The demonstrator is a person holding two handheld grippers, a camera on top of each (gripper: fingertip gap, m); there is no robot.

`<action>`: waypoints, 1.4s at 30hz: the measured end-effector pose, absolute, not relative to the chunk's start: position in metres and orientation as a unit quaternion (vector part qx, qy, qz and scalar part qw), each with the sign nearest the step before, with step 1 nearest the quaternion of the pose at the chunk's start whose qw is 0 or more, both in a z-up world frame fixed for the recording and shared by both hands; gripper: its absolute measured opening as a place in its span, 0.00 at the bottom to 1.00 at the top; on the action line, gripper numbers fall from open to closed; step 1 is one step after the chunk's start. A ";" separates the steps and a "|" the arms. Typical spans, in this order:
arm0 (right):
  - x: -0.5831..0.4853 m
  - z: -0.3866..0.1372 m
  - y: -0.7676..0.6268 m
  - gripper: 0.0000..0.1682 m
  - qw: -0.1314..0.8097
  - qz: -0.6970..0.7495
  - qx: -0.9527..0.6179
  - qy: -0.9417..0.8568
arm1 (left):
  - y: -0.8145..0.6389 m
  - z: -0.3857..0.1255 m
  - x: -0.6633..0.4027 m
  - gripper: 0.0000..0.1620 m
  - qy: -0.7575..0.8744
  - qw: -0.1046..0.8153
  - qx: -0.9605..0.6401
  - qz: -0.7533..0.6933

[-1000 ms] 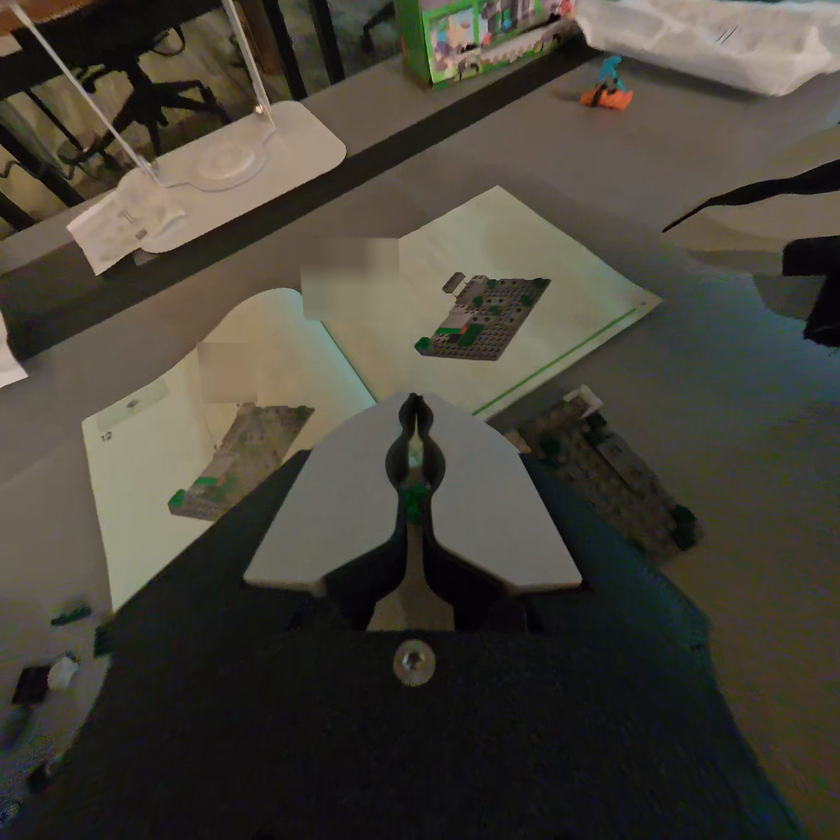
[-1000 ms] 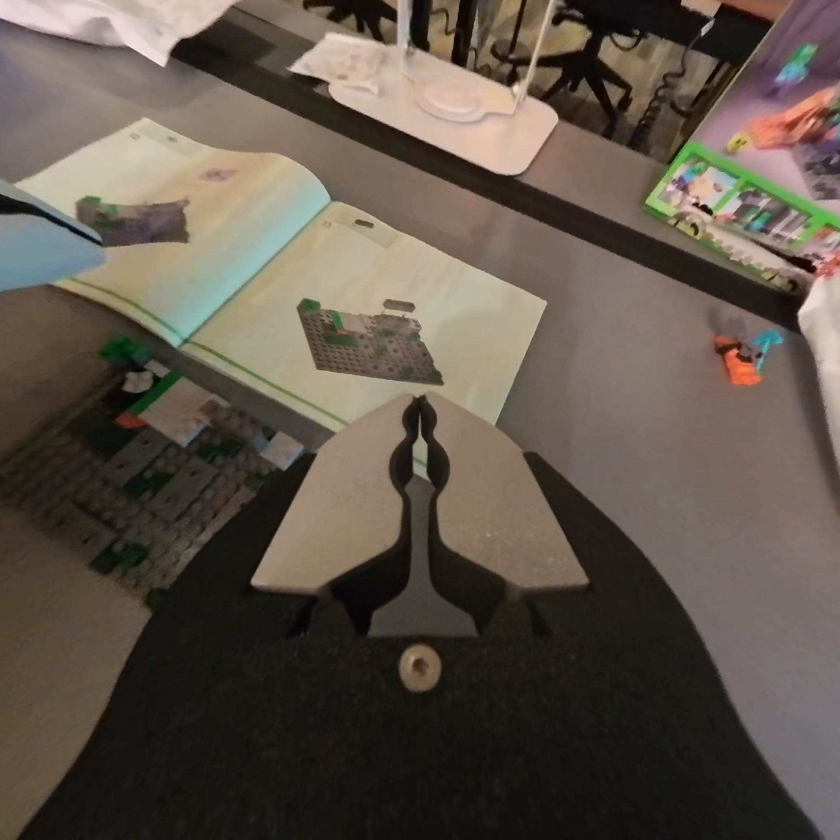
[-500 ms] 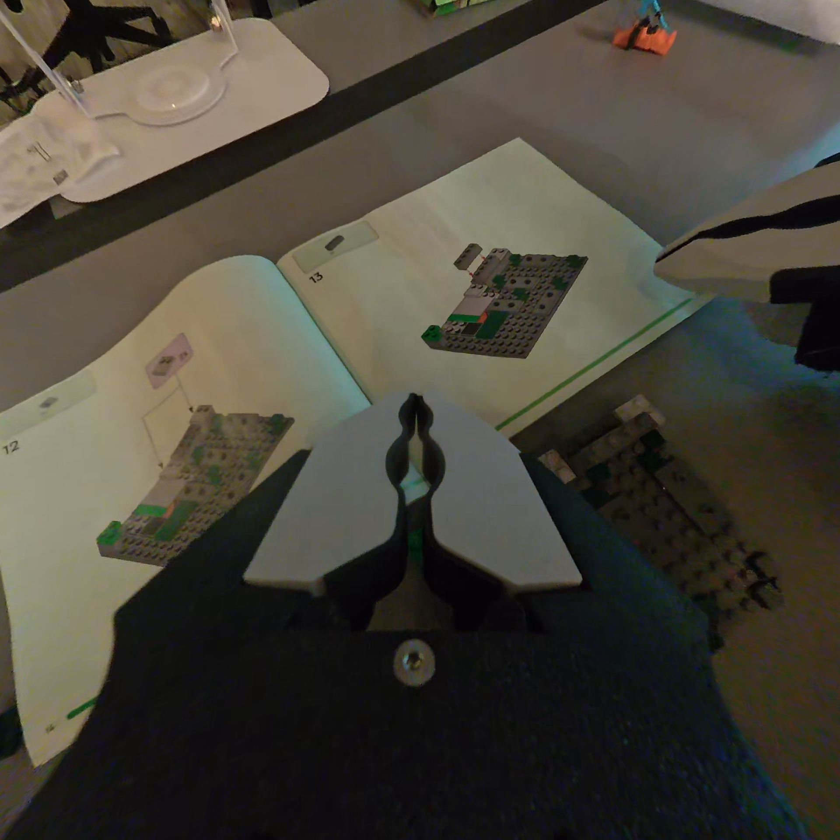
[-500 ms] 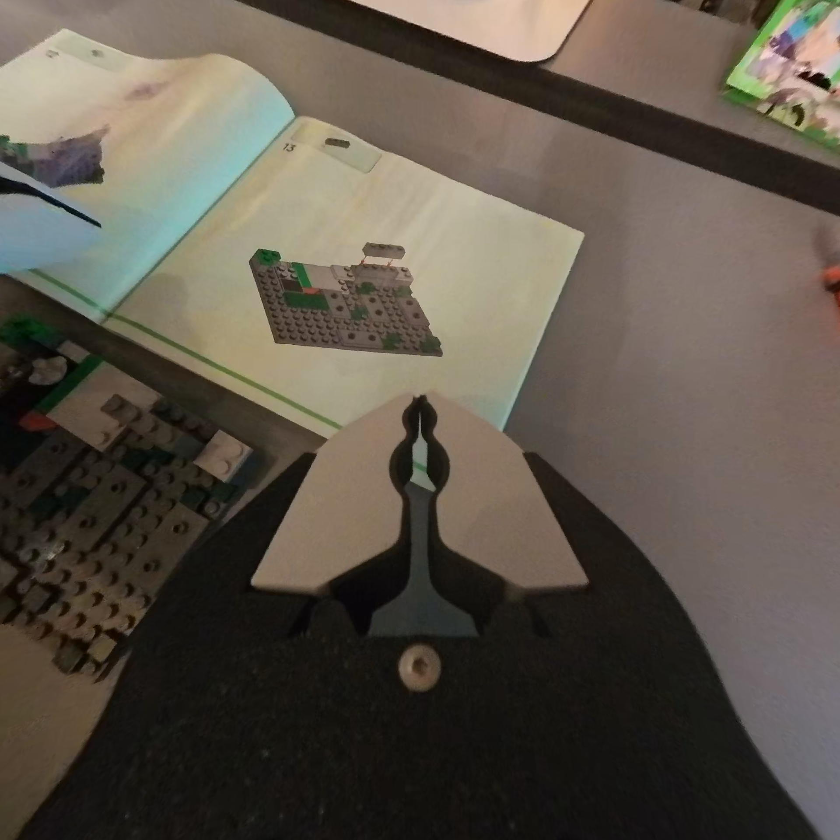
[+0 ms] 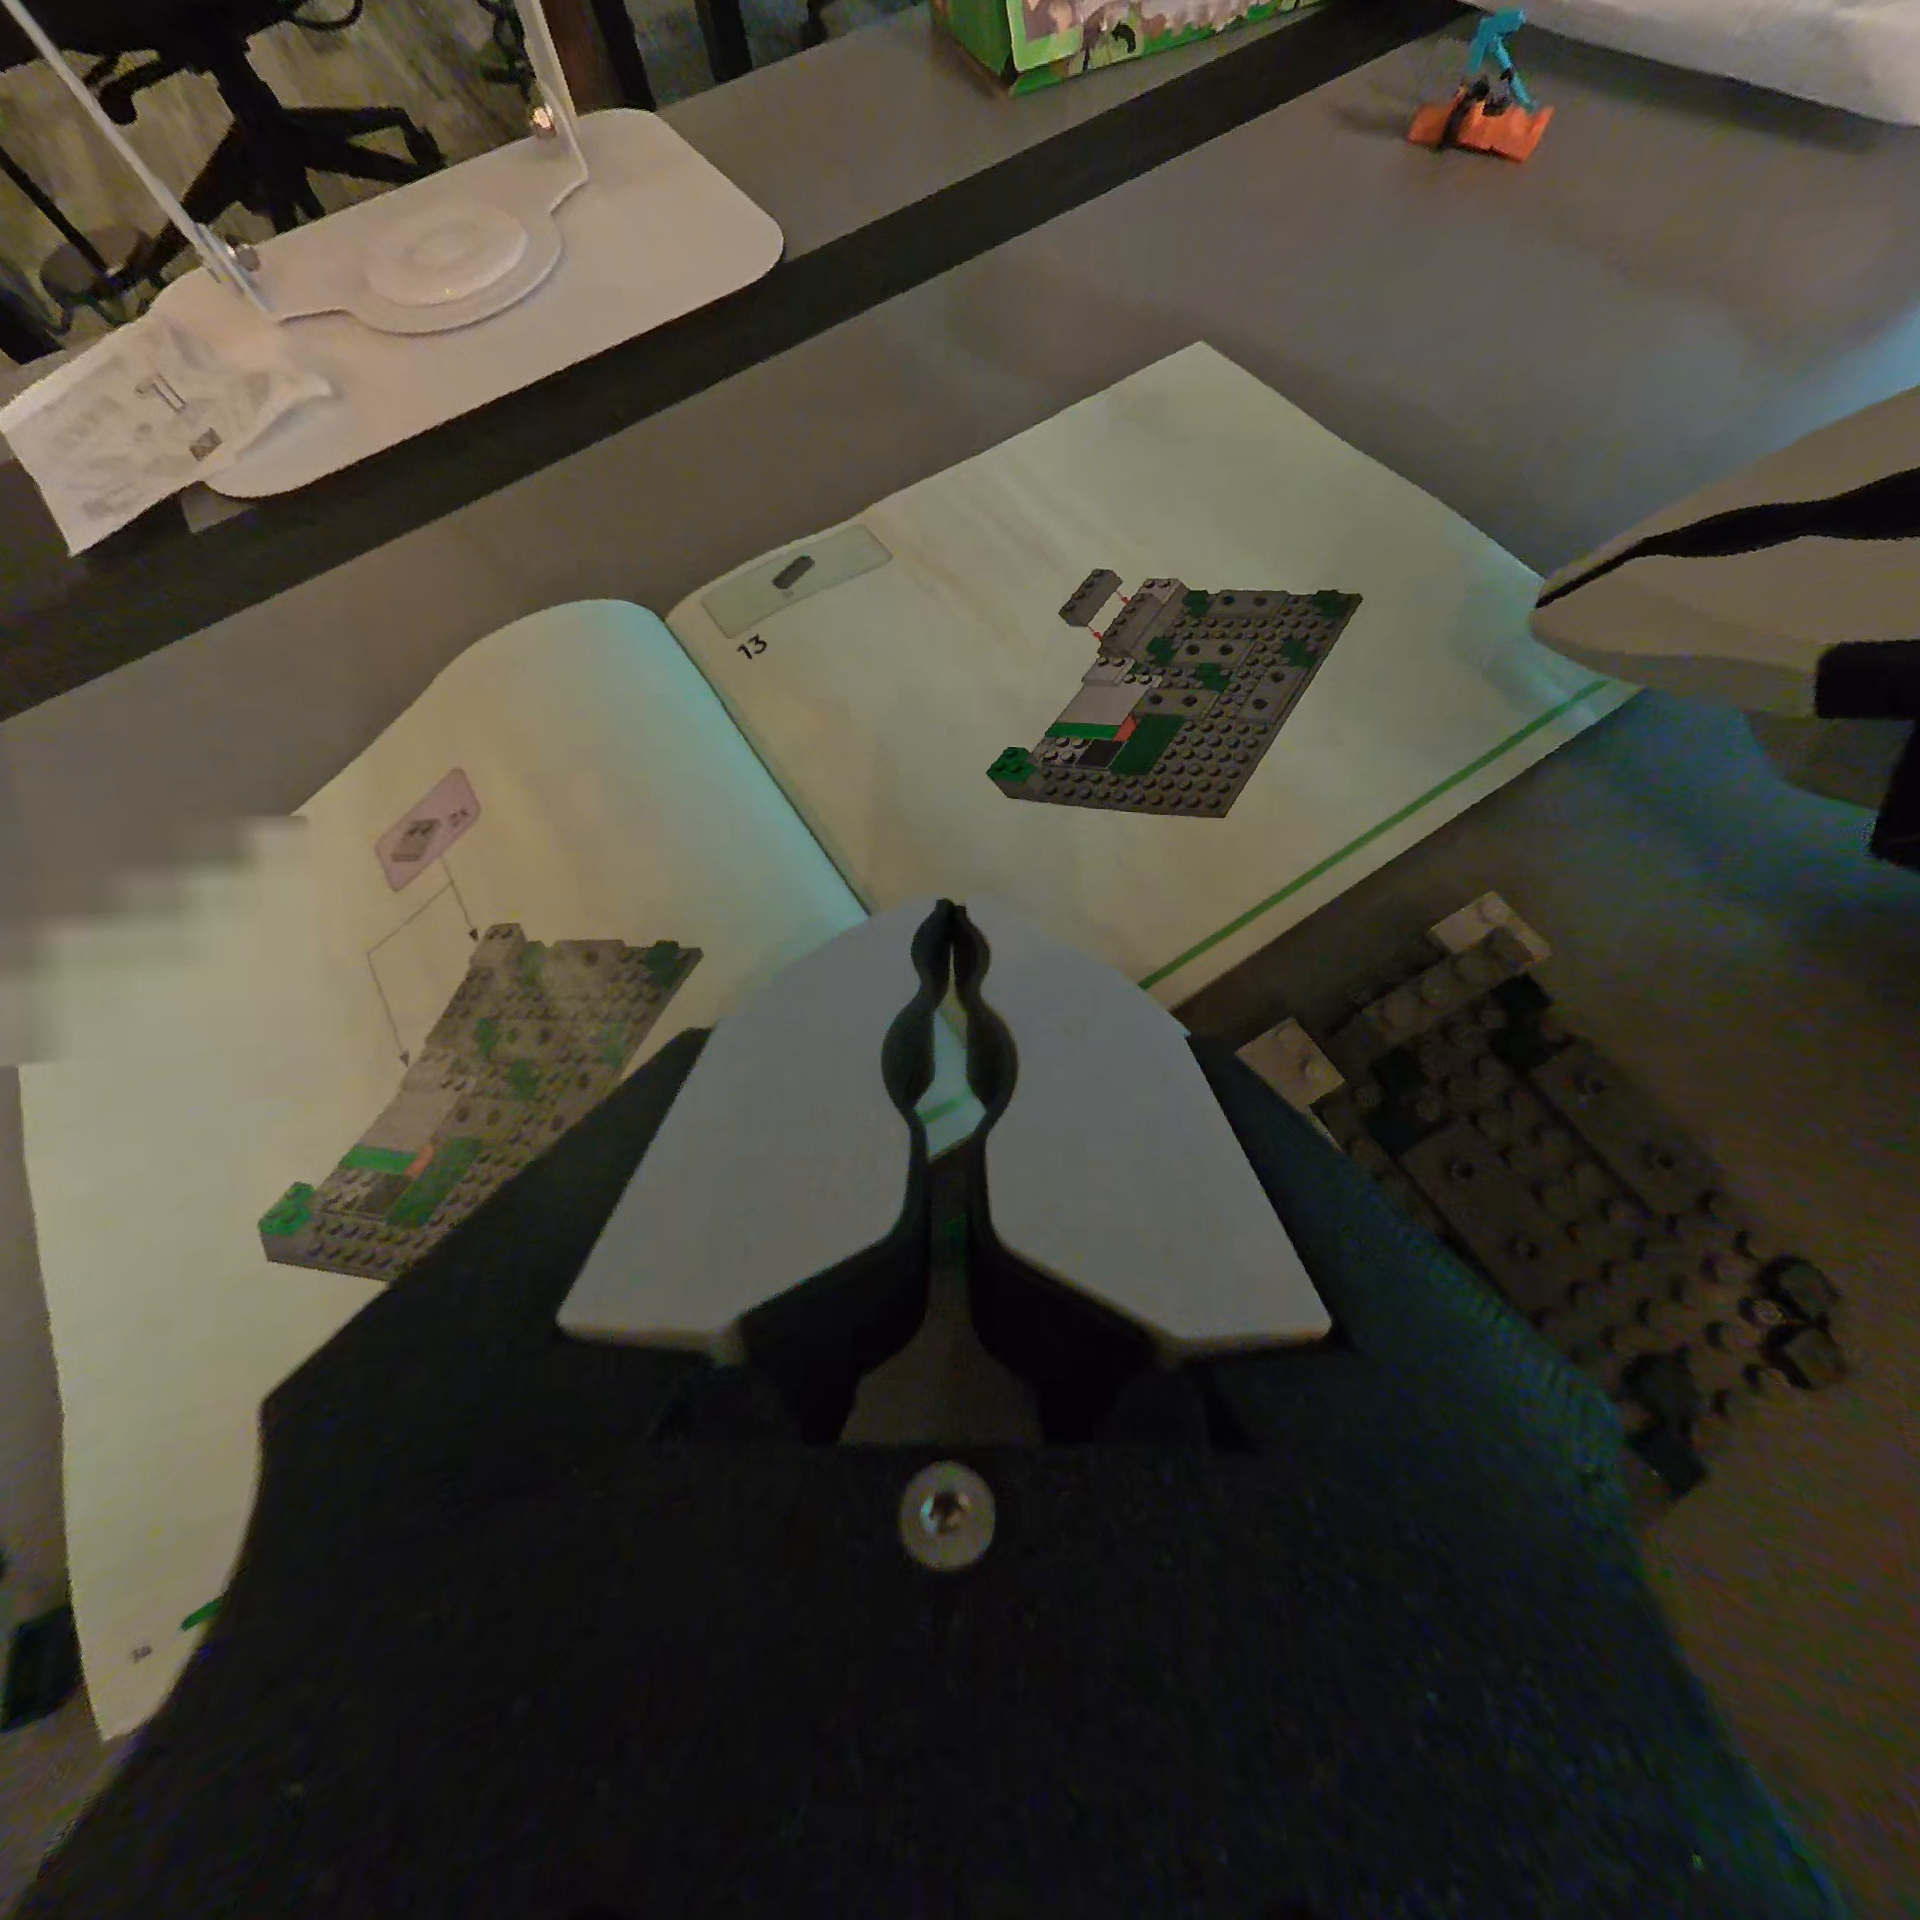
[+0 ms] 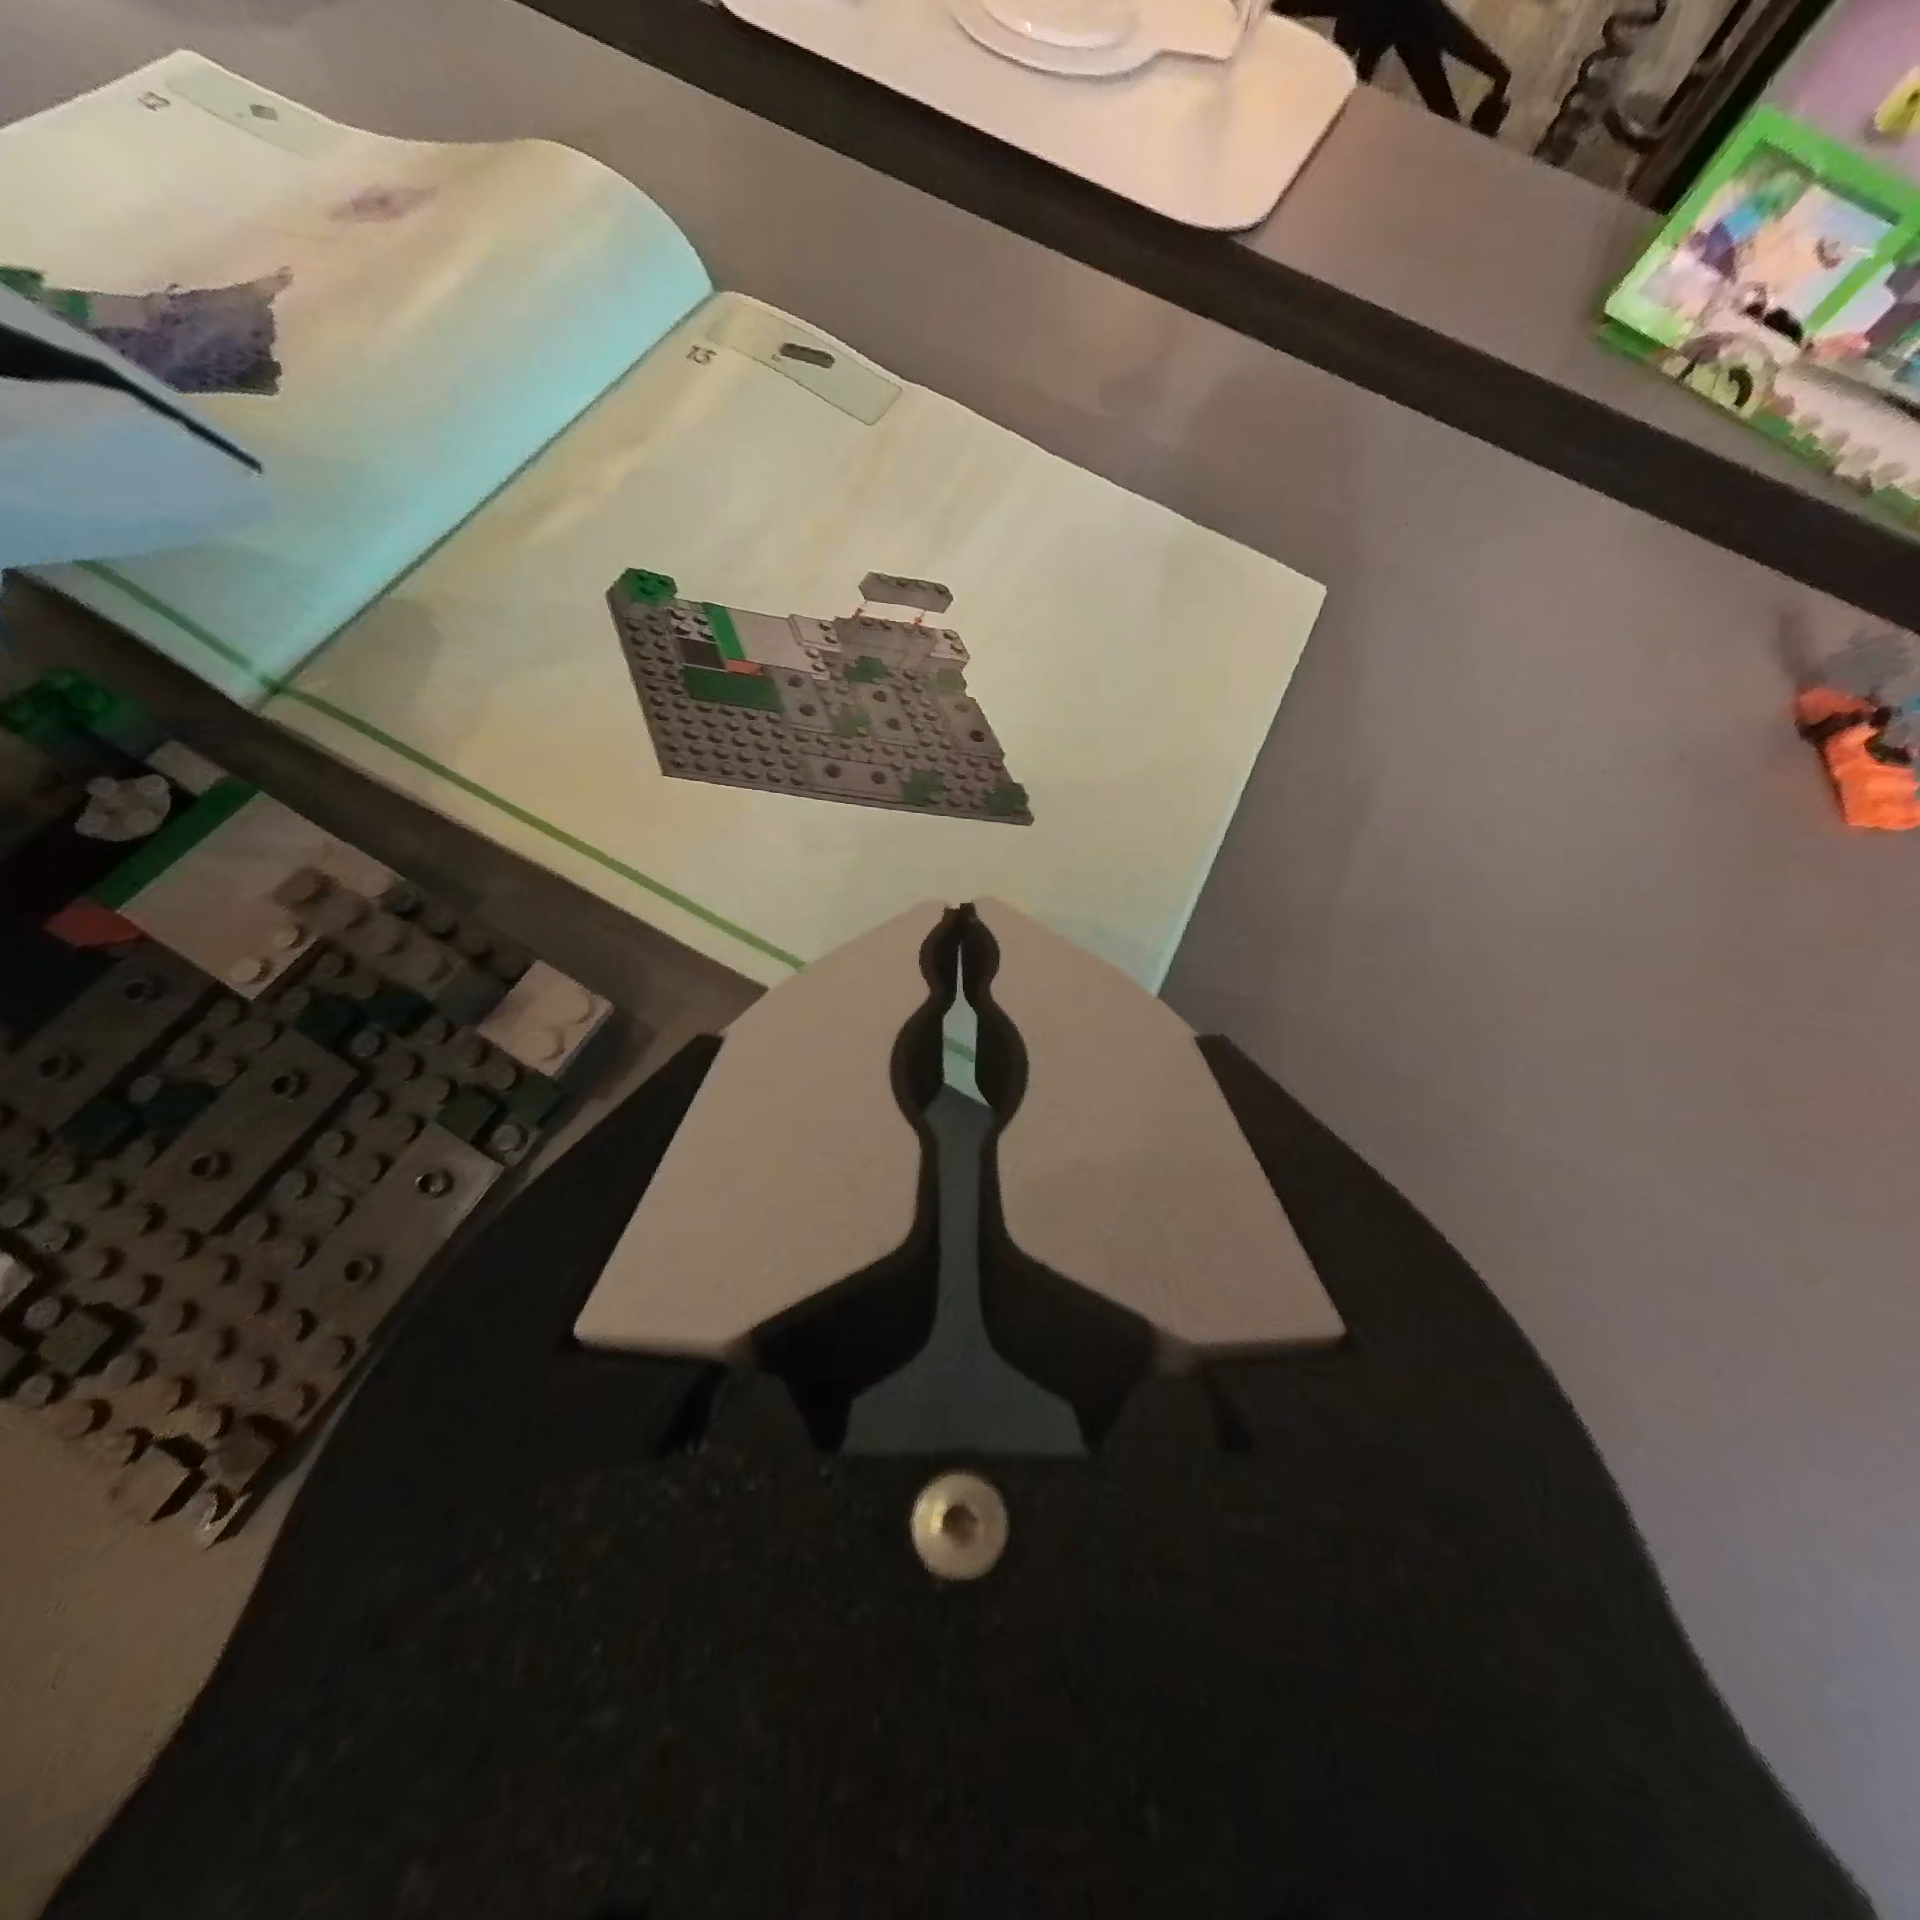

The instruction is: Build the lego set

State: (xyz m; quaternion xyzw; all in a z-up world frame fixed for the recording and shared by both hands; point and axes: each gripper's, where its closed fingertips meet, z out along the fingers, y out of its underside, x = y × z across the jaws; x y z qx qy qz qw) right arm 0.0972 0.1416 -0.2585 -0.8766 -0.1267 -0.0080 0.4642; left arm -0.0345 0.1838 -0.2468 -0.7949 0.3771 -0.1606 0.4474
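An open instruction booklet (image 5: 935, 675) lies on the grey table and also shows in the right wrist view (image 6: 831, 499). A partly built grey lego baseplate (image 5: 1538, 1174) with grey and green pieces sits just in front of it, and also shows in the right wrist view (image 6: 208, 1122). My left gripper (image 5: 951, 914) is shut and hovers over the booklet's near edge, left of the build. My right gripper (image 6: 964, 914) is shut over the booklet's near right corner, right of the build. Each gripper shows at the edge of the other's view, the right one (image 5: 1714, 592) and the left one (image 6: 83, 457). Nothing shows between either pair of jaws.
A white lamp base (image 5: 468, 281) and a folded paper (image 5: 135, 436) stand at the back left. A green lego box (image 6: 1766, 291) and a small orange and teal model (image 5: 1475, 104) are at the back right. Small dark pieces (image 5: 31, 1652) lie at the far left. Tip to tip, the grippers are about 15 cm apart.
Both grippers moved closer in over the booklet and the build, then eased back a little. Both stayed shut. The booklet and build have not moved.
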 end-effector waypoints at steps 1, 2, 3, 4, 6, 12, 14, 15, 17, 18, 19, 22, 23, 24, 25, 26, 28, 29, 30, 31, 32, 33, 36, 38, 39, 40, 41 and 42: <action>0.096 -0.257 0.141 0.00 0.470 -0.010 -0.872 -0.135 | 0.183 -0.245 -0.035 0.00 0.379 0.450 -0.792 -0.162; 0.094 -0.255 0.141 0.00 0.477 -0.014 -0.867 -0.146 | 0.183 -0.244 -0.034 0.00 0.380 0.455 -0.788 -0.163; 0.093 -0.253 0.140 0.00 0.484 -0.018 -0.861 -0.155 | 0.182 -0.242 -0.034 0.00 0.381 0.461 -0.784 -0.166; 0.092 -0.251 0.140 0.00 0.489 -0.019 -0.856 -0.164 | 0.181 -0.239 -0.033 0.00 0.381 0.466 -0.780 -0.171; 0.089 -0.247 0.138 0.00 0.497 -0.017 -0.850 -0.172 | 0.179 -0.233 -0.033 0.00 0.378 0.479 -0.772 -0.177; 0.084 -0.237 0.121 0.00 0.500 -0.009 -0.852 -0.156 | 0.163 -0.219 -0.038 0.00 0.380 0.500 -0.756 -0.183; 0.081 -0.231 0.113 0.00 0.504 -0.007 -0.849 -0.156 | 0.156 -0.208 -0.040 0.03 0.378 0.510 -0.749 -0.188; 0.079 -0.229 0.109 0.00 0.506 -0.008 -0.848 -0.157 | 0.151 -0.201 -0.040 0.04 0.378 0.517 -0.744 -0.191; 0.076 -0.226 0.099 0.00 0.508 -0.005 -0.847 -0.158 | 0.142 -0.191 -0.043 0.08 0.376 0.527 -0.738 -0.191; 0.073 -0.224 0.094 0.00 0.509 -0.002 -0.846 -0.158 | 0.136 -0.190 -0.044 0.09 0.377 0.527 -0.737 -0.189; 0.071 -0.222 0.089 0.00 0.511 0.001 -0.845 -0.160 | 0.129 -0.189 -0.045 0.09 0.380 0.526 -0.736 -0.191; 0.063 -0.214 0.072 0.00 0.522 0.005 -0.837 -0.163 | 0.106 -0.187 -0.049 0.08 0.380 0.527 -0.732 -0.207; 0.060 -0.212 0.067 0.00 0.525 0.007 -0.835 -0.164 | 0.098 -0.187 -0.050 0.07 0.379 0.525 -0.732 -0.212; 0.056 -0.211 0.061 0.00 0.525 0.012 -0.835 -0.164 | 0.091 -0.188 -0.052 0.06 0.377 0.525 -0.732 -0.217; 0.052 -0.210 0.055 0.00 0.524 0.019 -0.836 -0.163 | 0.084 -0.188 -0.053 0.05 0.375 0.527 -0.730 -0.223; 0.047 -0.211 0.049 0.00 0.522 0.027 -0.837 -0.161 | 0.076 -0.188 -0.055 0.04 0.375 0.527 -0.728 -0.227; 0.039 -0.212 0.037 0.00 0.520 0.040 -0.839 -0.157 | 0.065 -0.189 -0.060 0.04 0.368 0.530 -0.728 -0.231; 0.035 -0.212 0.032 0.00 0.520 0.046 -0.839 -0.155 | 0.059 -0.190 -0.063 0.04 0.364 0.531 -0.729 -0.234; 0.032 -0.214 0.027 0.00 0.519 0.049 -0.839 -0.152 | 0.054 -0.191 -0.067 0.04 0.359 0.530 -0.731 -0.237; 0.030 -0.215 0.023 0.00 0.518 0.052 -0.841 -0.147 | 0.050 -0.193 -0.070 0.04 0.355 0.528 -0.734 -0.238; 0.028 -0.218 0.019 0.00 0.517 0.055 -0.842 -0.143 | 0.047 -0.195 -0.074 0.03 0.350 0.527 -0.737 -0.238; 0.026 -0.220 0.017 0.00 0.517 0.059 -0.843 -0.139 | 0.044 -0.196 -0.077 0.03 0.343 0.528 -0.739 -0.240; 0.021 -0.231 0.014 0.00 0.510 0.065 -0.846 -0.140 | 0.039 -0.204 -0.083 0.01 0.330 0.524 -0.745 -0.246; 0.021 -0.237 0.016 0.00 0.502 0.065 -0.851 -0.140 | 0.041 -0.212 -0.084 0.01 0.330 0.515 -0.754 -0.238; 0.021 -0.238 0.017 0.00 0.501 0.066 -0.852 -0.139 | 0.042 -0.214 -0.085 0.01 0.327 0.516 -0.756 -0.238; 0.021 -0.237 0.018 0.00 0.503 0.069 -0.851 -0.138 | 0.043 -0.214 -0.086 0.01 0.323 0.518 -0.756 -0.236; 0.021 -0.237 0.019 0.00 0.503 0.071 -0.850 -0.137 | 0.044 -0.214 -0.086 0.00 0.320 0.517 -0.758 -0.236; 0.021 -0.238 0.019 0.00 0.501 0.073 -0.852 -0.137 | 0.044 -0.215 -0.086 0.01 0.320 0.513 -0.760 -0.237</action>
